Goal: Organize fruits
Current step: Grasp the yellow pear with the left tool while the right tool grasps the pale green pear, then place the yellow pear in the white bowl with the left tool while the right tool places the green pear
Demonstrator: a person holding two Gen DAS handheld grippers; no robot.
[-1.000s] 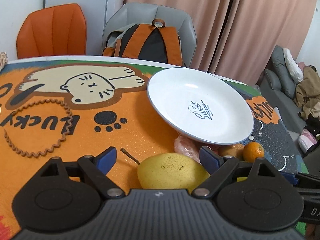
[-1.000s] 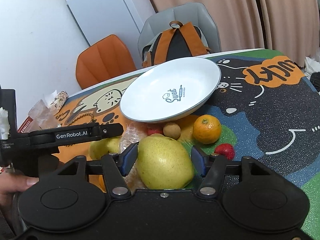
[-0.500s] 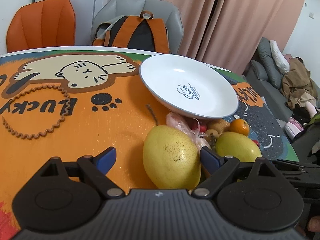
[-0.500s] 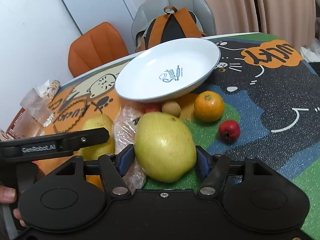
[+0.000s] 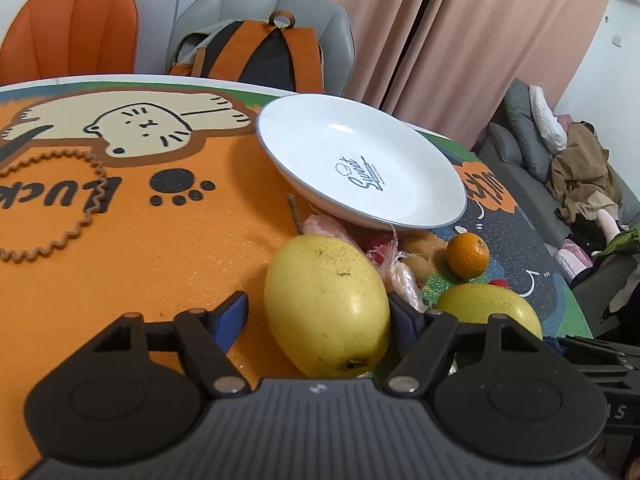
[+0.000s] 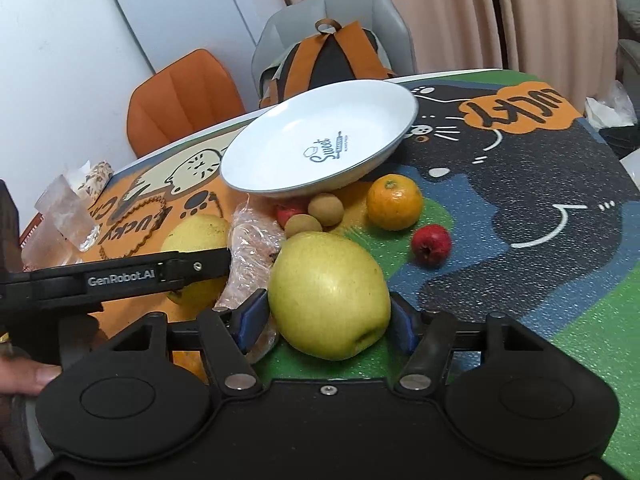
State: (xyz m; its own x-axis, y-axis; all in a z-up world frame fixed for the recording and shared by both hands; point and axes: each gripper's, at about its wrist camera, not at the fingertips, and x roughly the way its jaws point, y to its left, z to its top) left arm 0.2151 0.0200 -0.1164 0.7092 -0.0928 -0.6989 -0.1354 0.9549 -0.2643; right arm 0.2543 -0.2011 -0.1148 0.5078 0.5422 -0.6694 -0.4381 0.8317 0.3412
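Note:
A white plate (image 5: 360,160) rests tilted on a heap of fruit; it also shows in the right wrist view (image 6: 320,144). My left gripper (image 5: 320,316) holds a yellow pear (image 5: 326,304): the right finger touches it, and a small gap shows at the left finger. My right gripper (image 6: 326,316) is shut on a green-yellow pear (image 6: 330,294), lifted slightly above the mat. An orange (image 6: 394,202), a small red fruit (image 6: 431,245), two brown fruits (image 6: 327,210) and a plastic-wrapped fruit (image 6: 250,256) lie below the plate.
A cartoon-cat mat (image 5: 120,220) covers the table. A glass (image 6: 66,218) stands at the left edge. An orange chair (image 5: 72,32) and a grey chair with a backpack (image 5: 260,52) stand behind the table. A sofa with clothes (image 5: 568,160) is at the right.
Both grippers have pulled back and risen with their pears. The left pear has shifted from the gripper's middle towards its right finger.

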